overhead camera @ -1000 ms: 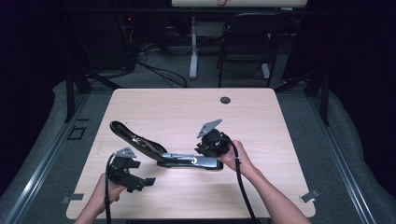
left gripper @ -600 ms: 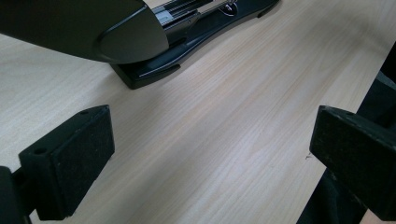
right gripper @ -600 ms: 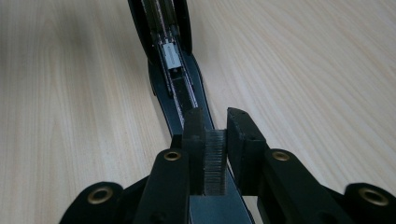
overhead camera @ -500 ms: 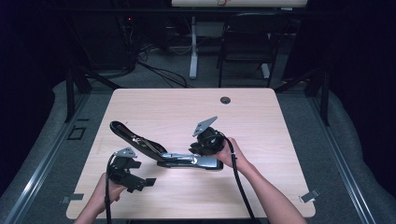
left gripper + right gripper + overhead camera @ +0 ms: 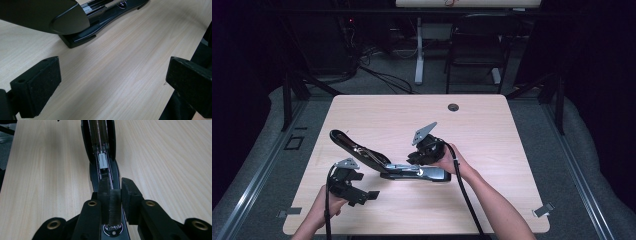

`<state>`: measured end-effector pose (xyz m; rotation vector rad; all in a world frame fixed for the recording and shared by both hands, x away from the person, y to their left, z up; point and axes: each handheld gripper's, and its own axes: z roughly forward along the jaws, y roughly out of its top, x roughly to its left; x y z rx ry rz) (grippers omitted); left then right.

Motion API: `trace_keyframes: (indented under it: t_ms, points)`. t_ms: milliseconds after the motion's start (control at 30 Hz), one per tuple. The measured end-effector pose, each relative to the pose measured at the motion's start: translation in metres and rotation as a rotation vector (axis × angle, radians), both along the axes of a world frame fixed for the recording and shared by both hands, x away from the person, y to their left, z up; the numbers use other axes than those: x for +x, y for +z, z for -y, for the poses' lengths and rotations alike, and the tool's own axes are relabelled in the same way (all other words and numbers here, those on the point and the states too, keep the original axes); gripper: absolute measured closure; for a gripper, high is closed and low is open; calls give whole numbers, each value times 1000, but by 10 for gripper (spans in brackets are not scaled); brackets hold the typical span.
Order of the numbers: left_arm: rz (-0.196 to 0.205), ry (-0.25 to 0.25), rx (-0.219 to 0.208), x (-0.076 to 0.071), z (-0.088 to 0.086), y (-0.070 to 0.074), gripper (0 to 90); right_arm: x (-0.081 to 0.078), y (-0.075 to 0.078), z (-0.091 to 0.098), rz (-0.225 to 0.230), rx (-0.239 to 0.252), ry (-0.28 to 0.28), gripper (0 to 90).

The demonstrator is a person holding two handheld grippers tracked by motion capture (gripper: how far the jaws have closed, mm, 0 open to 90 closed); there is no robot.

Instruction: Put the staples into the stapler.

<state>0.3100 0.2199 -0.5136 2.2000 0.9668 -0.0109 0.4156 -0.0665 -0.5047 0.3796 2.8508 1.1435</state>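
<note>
Black stapler (image 5: 387, 162) lies opened near the middle of the table (image 5: 492, 125), base flat, top arm swung up and back toward the left. In my right gripper view its open channel (image 5: 101, 147) runs away from me with a small grey block (image 5: 103, 161) sitting in it. My right gripper (image 5: 422, 154) sits over the stapler's right end, jaws nearly together on a strip of staples (image 5: 115, 207) held upright just above the channel. My left gripper (image 5: 362, 196) rests just left of the stapler's base, jaws spread wide and empty over bare wood, my left hand (image 5: 329, 207) behind it. Stapler's raised arm (image 5: 42, 15) is cut off at the top of my left gripper view; the strip's lower end is hard to make out.
</note>
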Motion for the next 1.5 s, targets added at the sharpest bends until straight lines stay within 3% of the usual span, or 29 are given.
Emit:
trace_keyframes:
  t_ms: [267, 633, 1333, 1500]
  points:
    - [-4, -3, 0, 0, 1, 0, 0, 5, -7, -3, -20, 13, 43, 783]
    - [1, -10, 12, 0, 2, -1, 0, 9, -15, -7, -43, 32, 57, 783]
    - [-2, -9, 18, -1, 2, -1, 0, 10, -19, -10, -34, -14, 99, 782]
    - [-1, -10, 26, -1, 3, -1, 0, 10, -21, -10, -42, -6, 97, 783]
